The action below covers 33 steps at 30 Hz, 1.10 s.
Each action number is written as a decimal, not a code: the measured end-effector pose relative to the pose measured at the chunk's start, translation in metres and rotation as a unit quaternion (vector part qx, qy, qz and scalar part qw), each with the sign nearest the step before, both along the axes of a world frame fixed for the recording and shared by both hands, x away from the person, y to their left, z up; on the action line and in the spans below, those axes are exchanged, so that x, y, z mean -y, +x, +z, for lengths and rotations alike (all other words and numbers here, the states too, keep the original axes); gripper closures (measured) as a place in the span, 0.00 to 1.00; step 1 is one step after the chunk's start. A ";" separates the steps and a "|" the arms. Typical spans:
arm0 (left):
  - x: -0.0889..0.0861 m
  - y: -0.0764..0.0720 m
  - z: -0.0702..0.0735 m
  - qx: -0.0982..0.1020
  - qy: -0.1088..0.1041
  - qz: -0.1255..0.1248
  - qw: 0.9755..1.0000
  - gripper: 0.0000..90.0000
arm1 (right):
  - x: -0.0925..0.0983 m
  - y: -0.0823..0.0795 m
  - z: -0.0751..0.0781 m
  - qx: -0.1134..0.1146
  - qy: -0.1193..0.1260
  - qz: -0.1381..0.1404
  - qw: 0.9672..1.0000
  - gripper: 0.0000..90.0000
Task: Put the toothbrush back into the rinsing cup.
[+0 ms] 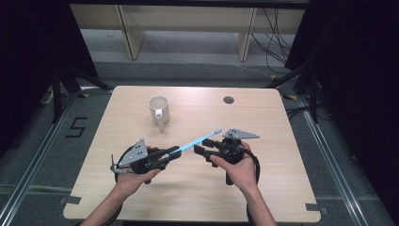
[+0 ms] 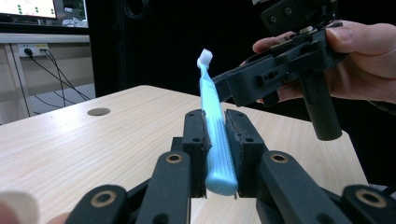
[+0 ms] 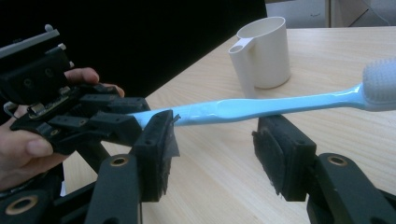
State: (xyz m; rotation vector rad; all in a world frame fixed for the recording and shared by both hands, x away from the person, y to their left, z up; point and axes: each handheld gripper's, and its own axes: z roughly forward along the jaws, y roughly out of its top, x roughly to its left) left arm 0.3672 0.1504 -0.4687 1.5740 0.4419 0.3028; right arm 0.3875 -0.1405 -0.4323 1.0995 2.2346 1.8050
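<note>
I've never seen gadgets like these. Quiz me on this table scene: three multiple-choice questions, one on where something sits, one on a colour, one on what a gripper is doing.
1. Where does the mug stand?
A. far side of the table, beyond the grippers
B. at the table's near edge
C. inside the right gripper

2. What colour is the toothbrush handle?
A. red
B. light blue
C. black

3. How is the right gripper?
A. shut on the toothbrush
B. shut on the mug
C. open, jaws either side of the toothbrush

Answers: 1 A, it stands past both hands in the high view. 2 B, blue in every view. 3 C, gaps show beside the handle; the left gripper clamps it.
</note>
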 end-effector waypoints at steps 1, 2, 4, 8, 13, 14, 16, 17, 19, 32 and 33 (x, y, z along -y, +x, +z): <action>0.000 0.000 0.000 0.000 0.000 0.000 1.000 0.87 | 0.000 0.000 0.001 -0.005 0.001 -0.003 1.000 0.53; 0.001 0.000 0.000 0.000 -0.001 0.001 1.000 0.87 | -0.001 0.000 0.002 -0.005 0.007 -0.002 1.000 0.53; 0.001 0.000 -0.001 -0.001 0.001 0.002 1.000 0.87 | -0.001 0.001 0.002 -0.006 0.010 -0.008 1.000 0.54; 0.003 0.000 -0.003 -0.003 0.007 0.003 1.000 0.87 | -0.001 0.003 0.003 -0.012 0.032 -0.010 0.999 0.55; 0.005 -0.001 -0.003 -0.003 0.011 0.004 1.000 0.87 | -0.002 0.004 0.006 -0.027 0.042 -0.020 0.999 0.59; 0.006 -0.001 -0.003 -0.003 0.009 0.005 1.000 0.87 | -0.001 0.005 0.006 -0.019 0.043 -0.020 0.999 0.60; 0.008 -0.001 -0.004 -0.007 0.010 0.006 1.000 0.87 | -0.002 0.005 0.007 -0.026 0.051 -0.021 0.998 0.64; 0.008 -0.001 -0.005 -0.007 0.012 0.007 1.000 0.87 | -0.002 0.006 0.007 -0.026 0.054 -0.023 0.998 0.66; 0.010 -0.001 -0.006 -0.010 0.015 0.008 1.000 0.87 | -0.002 0.007 0.007 -0.024 0.063 -0.020 0.998 0.70; 0.026 0.003 -0.017 -0.016 0.044 -0.001 0.999 0.86 | -0.009 0.005 0.012 -0.033 0.117 0.002 0.993 0.91; 0.027 0.003 -0.017 -0.018 0.053 -0.001 0.998 0.86 | -0.010 0.005 0.013 -0.026 0.118 0.004 0.993 0.93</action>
